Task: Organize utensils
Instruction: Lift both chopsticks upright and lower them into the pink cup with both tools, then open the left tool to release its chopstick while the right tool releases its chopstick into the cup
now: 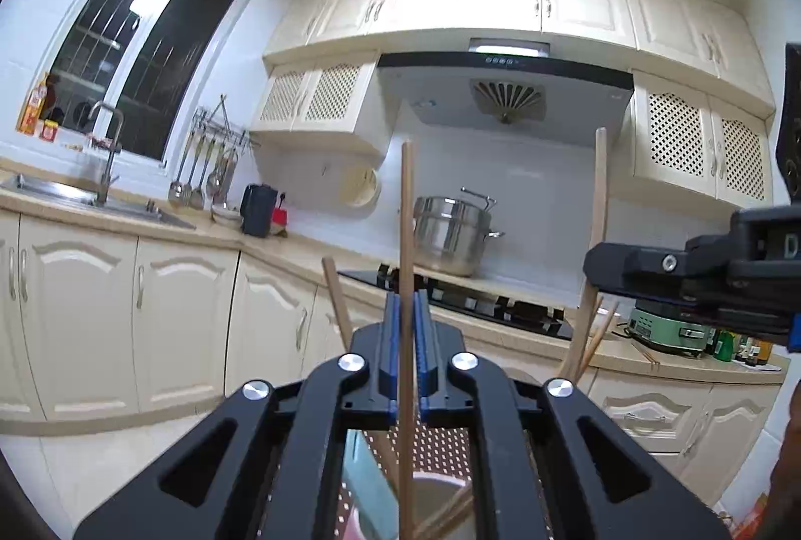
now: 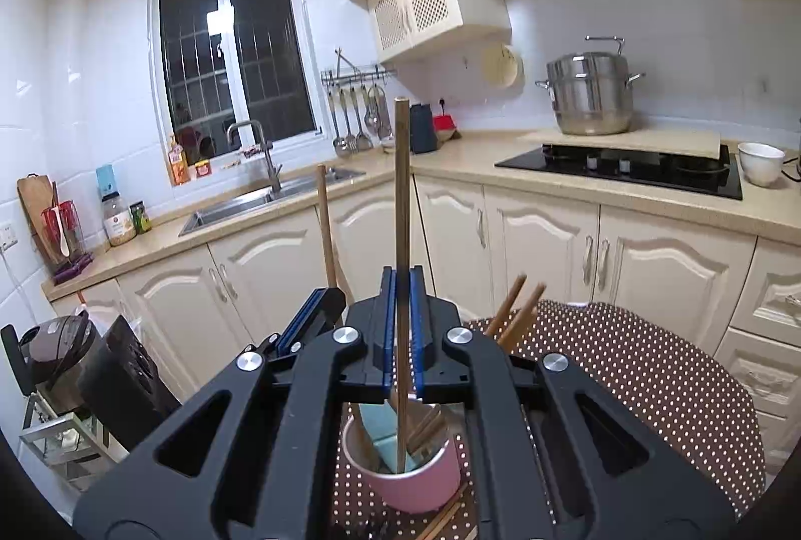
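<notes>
A: Gripping a wooden chopstick (image 2: 402,209) upright, the right gripper (image 2: 402,289) has its blue pads closed tight on the shaft. Lower end runs down into the pink cup (image 2: 415,485) just below the jaws.

B: Cup contents?

A: Several wooden utensils leaning inside, plus something pale blue I can't identify. Two more chopstick ends (image 2: 520,304) stick up to the right of the jaws. Cup stands on a brown polka-dot tablecloth (image 2: 651,369). A loose chopstick or two lies on the cloth beside the cup's base.

B: Left side?

A: Left gripper (image 1: 406,304) likewise clamped on a second upright chopstick (image 1: 406,214), its lower end reaching down toward the cup's rim (image 1: 435,485), seen between the finger arms. In the right wrist view, the left gripper's fingers (image 2: 310,319) sit just beside the right one, to its left, with a wooden handle (image 2: 328,229) rising behind them.

B: And from the left camera?

A: The right gripper (image 1: 616,264) shows at the right edge, a wooden stick (image 1: 598,199) standing up through it.

B: Farther out?

A: Cream cabinets, then the counter: black cooktop (image 2: 626,172) with a steel stockpot (image 2: 590,94) behind it, white bowl (image 2: 761,162) to its right. Sink (image 2: 260,202) and tap under the dark window (image 2: 230,44); ladles hang on a wall rail (image 2: 358,109) in the corner.
</notes>
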The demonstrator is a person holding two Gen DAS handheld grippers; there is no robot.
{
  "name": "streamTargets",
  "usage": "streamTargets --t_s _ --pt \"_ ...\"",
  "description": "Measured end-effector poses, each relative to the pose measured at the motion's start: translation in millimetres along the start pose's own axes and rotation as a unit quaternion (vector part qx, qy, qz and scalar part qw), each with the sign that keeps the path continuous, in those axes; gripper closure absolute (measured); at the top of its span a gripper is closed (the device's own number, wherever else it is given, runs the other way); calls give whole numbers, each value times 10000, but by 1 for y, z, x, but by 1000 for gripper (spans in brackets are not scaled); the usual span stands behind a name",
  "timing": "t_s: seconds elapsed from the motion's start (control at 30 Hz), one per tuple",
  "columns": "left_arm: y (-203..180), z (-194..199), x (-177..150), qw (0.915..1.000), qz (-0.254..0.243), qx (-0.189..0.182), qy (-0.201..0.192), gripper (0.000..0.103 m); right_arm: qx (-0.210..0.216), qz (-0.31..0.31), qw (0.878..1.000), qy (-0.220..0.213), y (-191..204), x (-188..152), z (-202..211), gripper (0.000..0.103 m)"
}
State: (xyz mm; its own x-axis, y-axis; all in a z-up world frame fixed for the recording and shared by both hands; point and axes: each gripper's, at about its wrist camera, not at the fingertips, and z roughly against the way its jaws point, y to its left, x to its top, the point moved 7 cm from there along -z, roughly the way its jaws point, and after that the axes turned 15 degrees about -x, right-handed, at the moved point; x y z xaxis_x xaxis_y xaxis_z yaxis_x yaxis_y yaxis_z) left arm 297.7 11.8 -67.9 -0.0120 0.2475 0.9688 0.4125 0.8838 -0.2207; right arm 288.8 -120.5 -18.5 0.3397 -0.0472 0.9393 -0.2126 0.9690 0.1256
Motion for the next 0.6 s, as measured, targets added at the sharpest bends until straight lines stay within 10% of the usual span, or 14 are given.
streamTargets --t_s 0.33,0.43,0.6 --pt "-5 18 -15 9974 116 -272 653 96 -72 20 9998 174 2 -18 4 97" --pt "-8 23 -16 9958 145 -313 844 67 -98 16 9997 204 2 -20 5 97" --pt "-12 33 -14 9937 174 -347 1049 48 -177 26 9995 246 2 -26 6 97"
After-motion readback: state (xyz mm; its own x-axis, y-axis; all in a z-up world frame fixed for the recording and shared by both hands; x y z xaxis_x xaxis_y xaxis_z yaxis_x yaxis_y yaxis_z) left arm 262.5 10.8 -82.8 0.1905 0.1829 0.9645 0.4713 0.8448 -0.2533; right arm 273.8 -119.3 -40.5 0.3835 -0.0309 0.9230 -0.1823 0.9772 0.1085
